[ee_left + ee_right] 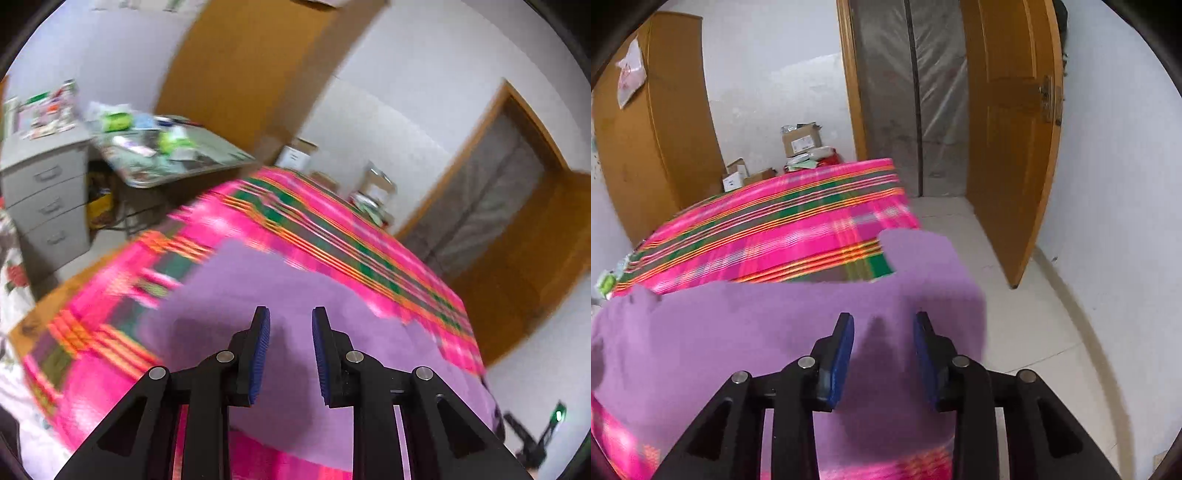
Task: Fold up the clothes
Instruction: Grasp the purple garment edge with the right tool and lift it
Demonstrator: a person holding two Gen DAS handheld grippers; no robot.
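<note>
A lilac garment [783, 332] lies spread on a pink plaid bed cover [783, 229], no fold clearly visible, with left gripper [291, 328] and right gripper [883, 332] above it, jaws apart and empty.

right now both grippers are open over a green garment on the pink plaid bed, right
Not quite: the garment is purple, not green. The right wrist view shows it plainly, spread on the pink plaid bed. The rest holds: the left gripper and right gripper are both open above it.
</note>
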